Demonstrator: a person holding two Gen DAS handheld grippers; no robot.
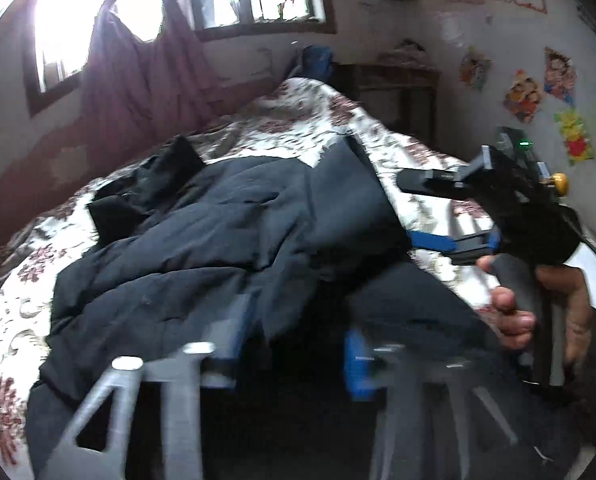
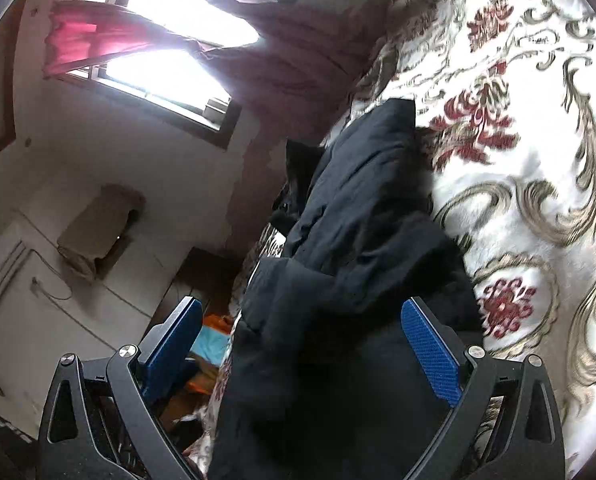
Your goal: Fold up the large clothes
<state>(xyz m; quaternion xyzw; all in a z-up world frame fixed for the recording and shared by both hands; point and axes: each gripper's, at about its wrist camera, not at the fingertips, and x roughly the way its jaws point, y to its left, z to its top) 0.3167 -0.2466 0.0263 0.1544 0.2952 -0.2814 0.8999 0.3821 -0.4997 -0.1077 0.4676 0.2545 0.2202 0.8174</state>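
A large dark navy garment [image 1: 225,232] lies crumpled across a bed with a white, red-flowered bedspread [image 1: 298,120]. In the left wrist view my left gripper [image 1: 293,360] is blurred just above the garment's near edge. Its fingers [image 1: 358,364] stand apart and open, with cloth below them. A hand [image 1: 538,300] holds my right gripper [image 1: 408,210] at the garment's right side. The right wrist view is rolled sideways. There my right gripper [image 2: 302,348] is wide open, and the dark garment [image 2: 358,220] lies between the blue pads [image 2: 430,352], which do not pinch it.
A bright window with a maroon curtain [image 1: 137,80] is behind the bed. Dark wooden furniture [image 1: 394,88] stands at the bed's far end, and pictures [image 1: 522,96] hang on the right wall. Orange and teal items [image 2: 209,344] lie on the floor beside the bed's edge.
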